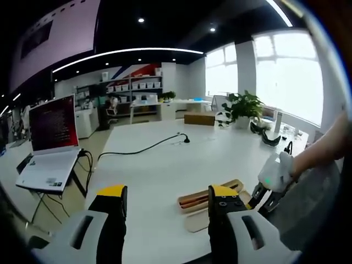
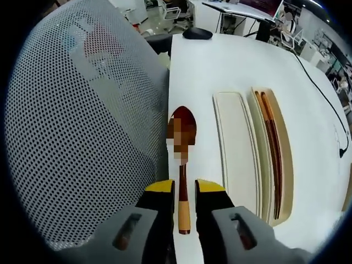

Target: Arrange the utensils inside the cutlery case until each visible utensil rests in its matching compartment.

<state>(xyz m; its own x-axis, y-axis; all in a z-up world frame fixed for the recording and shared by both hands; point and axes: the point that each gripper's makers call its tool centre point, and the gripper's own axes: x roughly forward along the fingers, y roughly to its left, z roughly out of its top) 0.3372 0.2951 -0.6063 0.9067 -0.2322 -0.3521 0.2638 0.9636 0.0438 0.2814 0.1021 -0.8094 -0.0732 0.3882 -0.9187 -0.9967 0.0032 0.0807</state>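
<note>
While right tongs [image 2: 184, 190] pinch the spoon [image 2: 182, 165], left tongs [image 1: 168, 198] gape.

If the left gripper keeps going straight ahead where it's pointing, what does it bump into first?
Probably nothing soon. The left gripper points across bare white table, with the black cable farther ahead. The cutlery case lies to its right, out of line. Depth is hard to judge.

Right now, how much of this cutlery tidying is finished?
Roughly half, it seems. Done: the chopsticks already lie in the cutlery case's far slot. In hand: the right gripper is closed on the wooden spoon, beside the case. Left: setting the spoon into the empty compartment. The left gripper waits open.
</note>
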